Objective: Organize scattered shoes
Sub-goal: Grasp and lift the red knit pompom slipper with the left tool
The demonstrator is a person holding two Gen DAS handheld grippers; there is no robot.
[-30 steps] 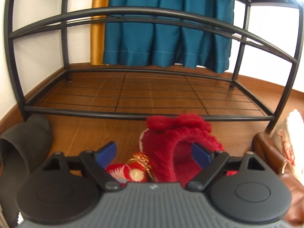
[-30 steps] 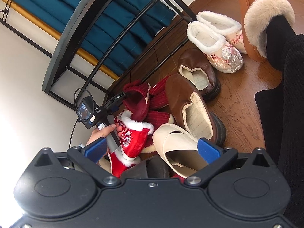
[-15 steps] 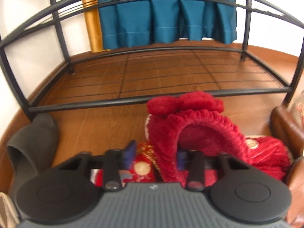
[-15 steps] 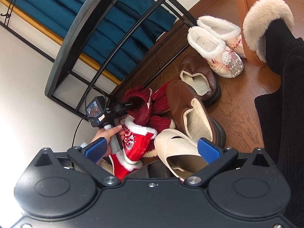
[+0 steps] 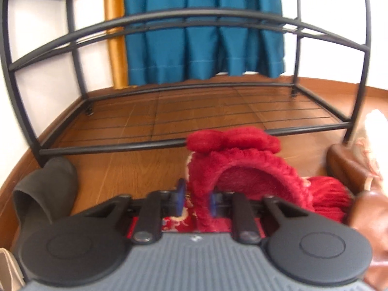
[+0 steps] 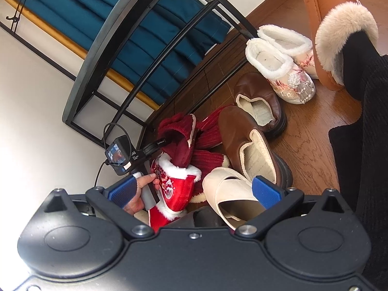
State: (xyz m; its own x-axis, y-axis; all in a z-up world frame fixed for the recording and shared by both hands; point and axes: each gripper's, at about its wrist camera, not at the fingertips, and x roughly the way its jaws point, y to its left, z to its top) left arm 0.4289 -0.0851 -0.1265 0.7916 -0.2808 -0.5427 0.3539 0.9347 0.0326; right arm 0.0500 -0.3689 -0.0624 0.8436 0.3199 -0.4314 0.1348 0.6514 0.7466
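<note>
Where a white wall meets a wooden floor (image 5: 126,172), a black metal rack (image 5: 194,17) stands before a teal curtain (image 5: 201,36), its wire bottom shelf bare. Scattered shoes lie just in front of it. Nearest is a fuzzy red slipper (image 5: 237,167), its long axis running toward the rack, bow-topped toe pointing at the shelf, heel opening facing the camera. The left gripper (image 5: 196,200) has its jaws clamped on the left side wall of that slipper's opening. A grey slipper (image 5: 43,189) lies to the left. The right gripper (image 6: 194,190) hovers above a cream slipper (image 6: 228,189), jaws wide apart, holding nothing.
</note>
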